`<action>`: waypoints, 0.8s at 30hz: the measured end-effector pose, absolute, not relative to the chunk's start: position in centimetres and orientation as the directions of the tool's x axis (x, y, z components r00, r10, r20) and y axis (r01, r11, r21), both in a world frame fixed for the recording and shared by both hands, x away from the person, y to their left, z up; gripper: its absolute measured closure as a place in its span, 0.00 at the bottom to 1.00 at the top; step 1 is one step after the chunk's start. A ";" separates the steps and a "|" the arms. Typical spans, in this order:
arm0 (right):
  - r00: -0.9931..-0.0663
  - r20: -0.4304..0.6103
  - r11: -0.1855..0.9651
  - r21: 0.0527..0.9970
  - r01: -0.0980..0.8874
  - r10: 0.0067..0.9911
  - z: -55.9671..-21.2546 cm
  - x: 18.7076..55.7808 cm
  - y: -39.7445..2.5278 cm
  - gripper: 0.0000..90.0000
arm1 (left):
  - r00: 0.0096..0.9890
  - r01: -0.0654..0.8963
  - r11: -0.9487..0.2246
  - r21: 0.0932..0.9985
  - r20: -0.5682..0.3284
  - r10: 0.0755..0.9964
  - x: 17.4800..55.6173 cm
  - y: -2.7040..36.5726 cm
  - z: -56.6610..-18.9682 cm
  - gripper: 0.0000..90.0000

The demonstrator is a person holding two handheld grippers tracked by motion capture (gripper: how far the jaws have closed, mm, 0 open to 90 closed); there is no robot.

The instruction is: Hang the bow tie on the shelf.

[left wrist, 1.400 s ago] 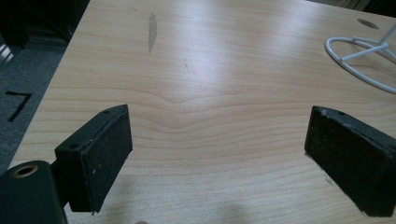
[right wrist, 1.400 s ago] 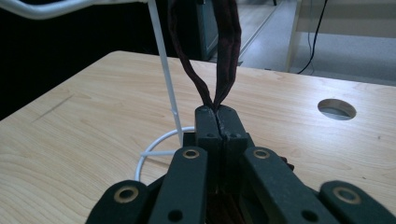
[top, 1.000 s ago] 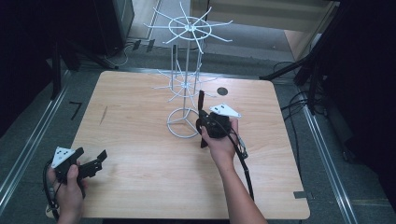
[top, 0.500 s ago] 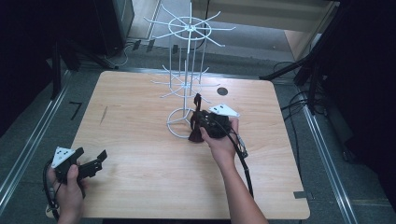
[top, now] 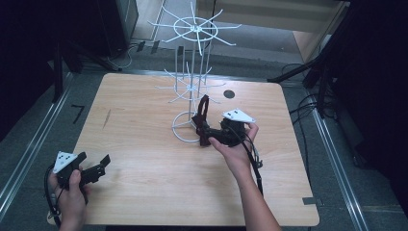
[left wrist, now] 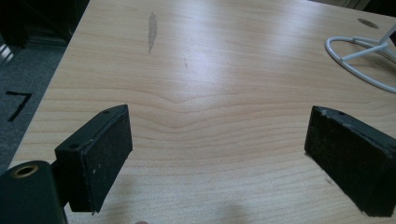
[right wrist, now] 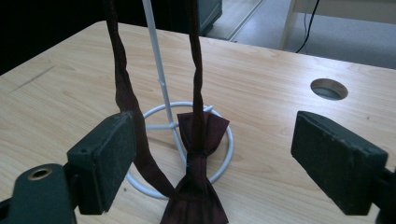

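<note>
Maroon bow tie (right wrist: 196,154) btwn open right claw (right wrist: 224,158)

1. The counter (top: 144,144) is pale wood with a faint grain and one dark streak.
2. The wire rack (top: 192,86) is white.
3. The bow tie (right wrist: 198,154) and its strap are dark maroon.
4. Each claw, the left claw (left wrist: 219,154) and the right claw (right wrist: 215,158), is black with a grey plate.

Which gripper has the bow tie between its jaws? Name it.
The right gripper, by the white wire rack: the dark red bow tie hangs between its open jaws.
</note>
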State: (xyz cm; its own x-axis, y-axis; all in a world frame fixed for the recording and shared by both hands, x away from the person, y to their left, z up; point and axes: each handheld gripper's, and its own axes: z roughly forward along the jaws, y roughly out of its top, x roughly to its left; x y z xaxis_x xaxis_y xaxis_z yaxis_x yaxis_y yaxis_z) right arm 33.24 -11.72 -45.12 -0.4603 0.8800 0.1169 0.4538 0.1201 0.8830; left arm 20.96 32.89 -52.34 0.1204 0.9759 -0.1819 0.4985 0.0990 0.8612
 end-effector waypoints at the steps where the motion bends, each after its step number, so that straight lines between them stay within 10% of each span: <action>1: -0.461 0.121 0.116 0.883 0.454 0.879 -45.1 33.1 -12.0 0.15 | 0.120 0.499 0.098 0.861 -0.181 0.976 21.0 32.9 -52.3 0.09; 24: -0.351 0.133 0.045 0.889 0.457 0.927 -45.9 30.2 -20.1 0.12 | 0.118 0.498 0.098 0.862 -0.179 0.977 20.9 32.9 -52.3 0.09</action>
State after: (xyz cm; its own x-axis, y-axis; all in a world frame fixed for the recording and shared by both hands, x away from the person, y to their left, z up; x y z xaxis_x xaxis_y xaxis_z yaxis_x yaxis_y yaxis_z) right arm 30.23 -20.07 -45.92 -0.3510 0.9269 0.1331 0.4566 0.0453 0.8885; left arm 20.94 32.88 -52.33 0.1176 0.9768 -0.1791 0.4980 0.0980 0.8616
